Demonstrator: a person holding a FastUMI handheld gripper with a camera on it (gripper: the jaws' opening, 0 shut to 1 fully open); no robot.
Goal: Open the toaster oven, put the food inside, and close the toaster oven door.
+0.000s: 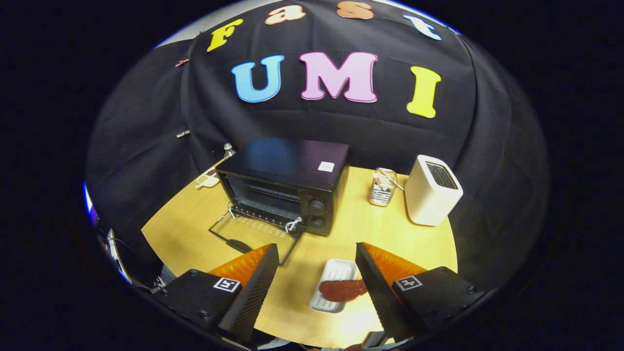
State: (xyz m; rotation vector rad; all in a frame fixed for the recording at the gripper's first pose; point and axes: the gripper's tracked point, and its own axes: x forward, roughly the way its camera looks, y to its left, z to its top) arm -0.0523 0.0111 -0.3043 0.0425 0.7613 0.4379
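Note:
The black toaster oven (pixel 287 183) stands at the back of the round wooden table (pixel 351 229). Its glass door (pixel 251 234) lies folded down flat toward me, so the cavity is exposed. A reddish-brown slab of food (pixel 342 290) rests on a small white ridged tray (pixel 333 285), close to my right finger. My gripper (pixel 317 273) hovers above the table's near side, open, with nothing between its fingers. The tray sits in the gap, nearer the right finger (pixel 373 287); the left finger (pixel 253 287) overlaps the door's front corner.
A white pop-up toaster (pixel 431 190) stands at the back right. Between it and the oven is a small metal wire holder (pixel 382 187). A small white item (pixel 208 180) lies left of the oven at the table's edge.

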